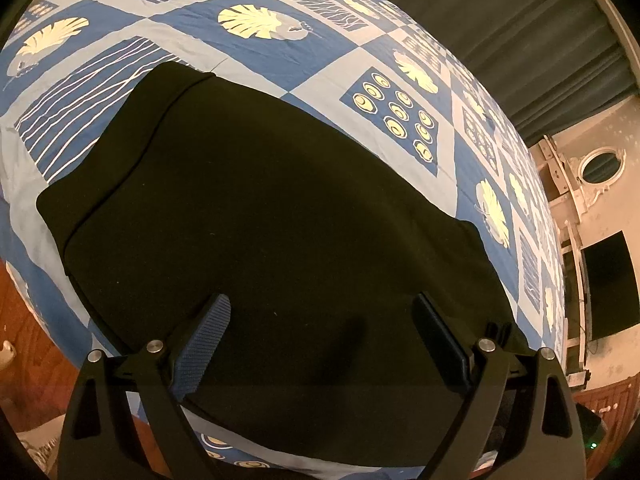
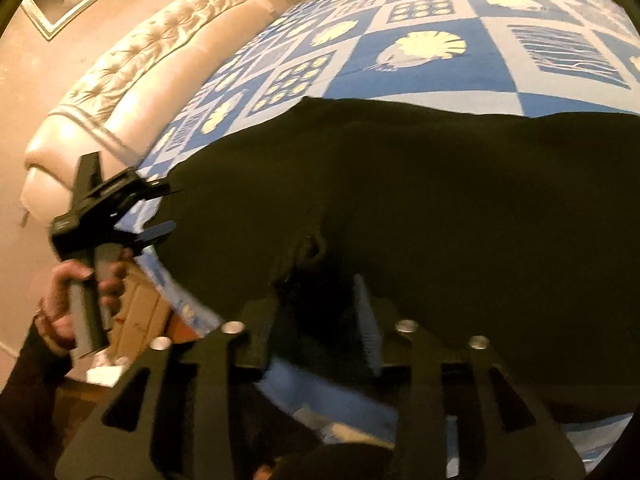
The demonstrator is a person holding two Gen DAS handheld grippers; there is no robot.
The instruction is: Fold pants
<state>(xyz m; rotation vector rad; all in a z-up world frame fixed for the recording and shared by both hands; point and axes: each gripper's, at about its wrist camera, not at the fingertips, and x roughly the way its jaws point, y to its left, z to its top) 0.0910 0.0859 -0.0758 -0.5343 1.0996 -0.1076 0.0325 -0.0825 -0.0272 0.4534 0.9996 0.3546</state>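
Black pants [image 1: 280, 208] lie folded flat on a blue and white patterned bedspread [image 1: 256, 60]. My left gripper [image 1: 324, 312] hovers over their near edge, its jaws wide apart with nothing between them. In the right wrist view this same left gripper [image 2: 160, 212] sits at the pants' left edge, held by a hand [image 2: 76, 284]. My right gripper [image 2: 316, 304] stands partly open just above the pants [image 2: 440, 200]. A small puckered ridge of fabric [image 2: 306, 250] rises just ahead of its fingertips, and the pads are not pressing on it.
A cream tufted headboard [image 2: 128, 80] borders the bed on the left. A dark curtain [image 1: 500, 40] and a black screen [image 1: 608, 280] stand beyond the far side. Wooden floor [image 1: 24, 340] and a cardboard box [image 2: 140, 320] lie below the bed's near edge.
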